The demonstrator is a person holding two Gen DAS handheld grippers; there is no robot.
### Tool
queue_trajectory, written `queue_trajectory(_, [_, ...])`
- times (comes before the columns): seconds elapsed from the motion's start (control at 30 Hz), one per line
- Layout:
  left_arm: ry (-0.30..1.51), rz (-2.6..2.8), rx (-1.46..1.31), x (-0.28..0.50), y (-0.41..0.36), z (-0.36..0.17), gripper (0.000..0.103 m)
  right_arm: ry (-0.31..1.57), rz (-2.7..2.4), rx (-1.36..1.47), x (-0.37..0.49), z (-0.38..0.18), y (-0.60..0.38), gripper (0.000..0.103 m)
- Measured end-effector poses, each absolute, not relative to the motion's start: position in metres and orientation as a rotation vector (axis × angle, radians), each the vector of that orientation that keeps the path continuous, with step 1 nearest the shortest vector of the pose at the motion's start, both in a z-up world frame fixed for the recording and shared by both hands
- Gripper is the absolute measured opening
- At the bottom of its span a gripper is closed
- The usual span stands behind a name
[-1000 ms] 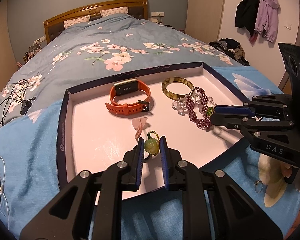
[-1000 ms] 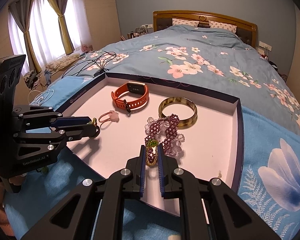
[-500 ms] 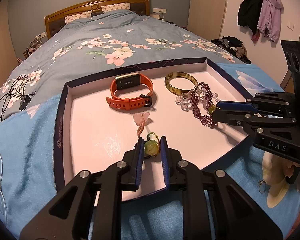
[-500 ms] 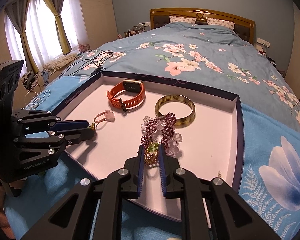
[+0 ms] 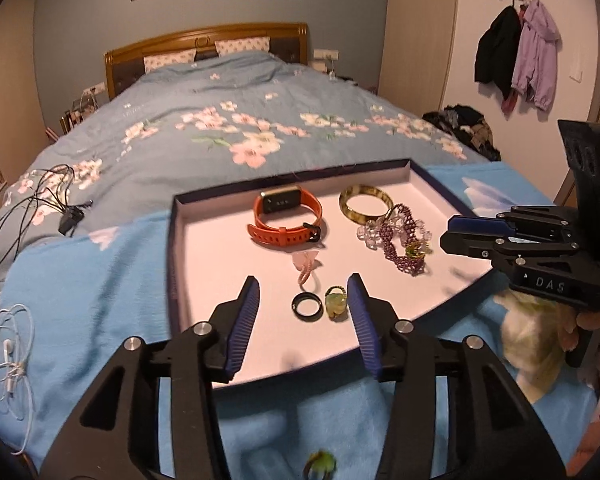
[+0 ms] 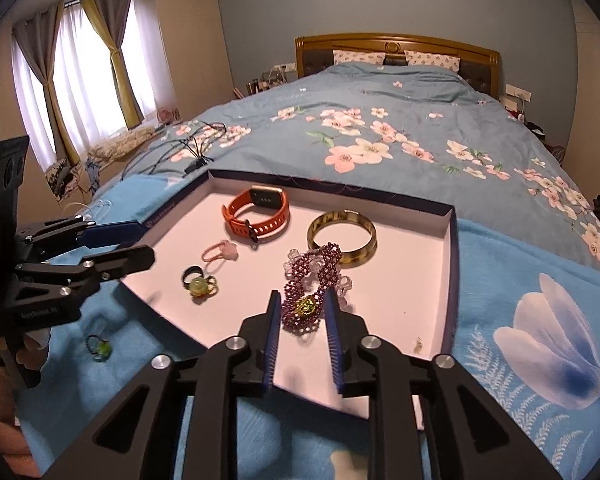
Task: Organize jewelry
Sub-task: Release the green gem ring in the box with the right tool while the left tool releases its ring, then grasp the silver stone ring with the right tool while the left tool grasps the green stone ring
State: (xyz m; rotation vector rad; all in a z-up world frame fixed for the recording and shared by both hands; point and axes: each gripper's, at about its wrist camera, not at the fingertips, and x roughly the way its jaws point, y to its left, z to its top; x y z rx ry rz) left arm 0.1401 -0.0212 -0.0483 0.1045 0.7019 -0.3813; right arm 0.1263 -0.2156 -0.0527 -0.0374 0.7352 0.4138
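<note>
A shallow tray (image 5: 173, 264) with a dark blue rim lies on the bed. In it are an orange watch (image 5: 286, 220), a bangle (image 5: 366, 203), a purple beaded bracelet (image 5: 402, 240), a pink ring (image 5: 306, 266) and a black ring (image 5: 308, 306). My left gripper (image 5: 304, 312) is opening; a green bead ring (image 5: 336, 304) lies loose on the tray floor beside its right finger. My right gripper (image 6: 302, 312) is opening too. A green-gold ring (image 6: 306, 306) rests on the purple bracelet (image 6: 316, 276) between its pads, untouched.
Another green ring (image 6: 100, 346) lies on the blue blanket outside the tray's near left corner. Black cables (image 5: 40, 200) and white earphones (image 5: 8, 360) lie on the bed to the left. A small trinket (image 6: 419, 345) sits in the tray's right corner.
Both grippers were shut on their rings; now both have opened and drawn back a little. The green bead ring lies on the tray and the green-gold ring on the purple bracelet.
</note>
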Motion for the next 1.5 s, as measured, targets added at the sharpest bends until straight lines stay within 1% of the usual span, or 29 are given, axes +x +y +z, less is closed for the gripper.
queue_trajectory(0.03, [0.694, -0.378, 0.104, 0.135, -0.017, -0.046, 0.048, 0.727, 0.417, -0.037, 0.122, -0.050, -0.216, 0.026])
queue_trajectory(0.13, [0.679, -0.380, 0.112, 0.116, -0.004, -0.040, 0.051, 0.710, 0.430, -0.041, 0.109, -0.043, -0.218, 0.030])
queue_trajectory(0.17, [0.679, -0.380, 0.117, 0.111, -0.001, -0.040, 0.054, 0.705, 0.429, -0.043, 0.105, -0.041, -0.219, 0.033])
queue_trajectory(0.3, [0.689, -0.391, 0.158, 0.082, 0.009, -0.045, 0.057, 0.696, 0.435, -0.052, 0.083, -0.037, -0.223, 0.044])
queue_trajectory(0.53, [0.760, -0.422, 0.206, 0.055, 0.009, -0.067, 0.058, 0.756, 0.433, -0.073, 0.055, -0.053, -0.225, 0.047])
queue_trajectory(0.8, [0.821, -0.458, 0.198, 0.052, -0.002, -0.080, 0.053, 0.839, 0.419, -0.102, 0.034, -0.081, -0.220, 0.047])
queue_trajectory(0.9, [0.839, -0.470, 0.196, 0.052, -0.006, -0.083, 0.048, 0.840, 0.433, -0.104, 0.030, -0.080, -0.216, 0.047])
queue_trajectory(1.1, [0.861, -0.484, 0.169, 0.056, -0.008, -0.085, 0.048, 0.865, 0.461, -0.149, 0.026, -0.085, -0.201, 0.046])
queue_trajectory(1.2, [0.869, -0.482, 0.160, 0.058, -0.008, -0.086, 0.045, 0.888, 0.463, -0.184, 0.025, -0.090, -0.193, 0.041])
queue_trajectory(1.27, [0.876, -0.487, 0.153, 0.059, -0.008, -0.087, 0.043, 0.885, 0.473, -0.195, 0.023, -0.089, -0.189, 0.035])
queue_trajectory(1.4, [0.886, -0.477, 0.140, 0.061, -0.006, -0.089, 0.041, 0.888, 0.466, -0.184, 0.024, -0.089, -0.190, 0.033])
queue_trajectory(1.5, [0.887, -0.473, 0.127, 0.061, -0.004, -0.089, 0.035, 0.887, 0.460, -0.186, 0.024, -0.089, -0.191, 0.030])
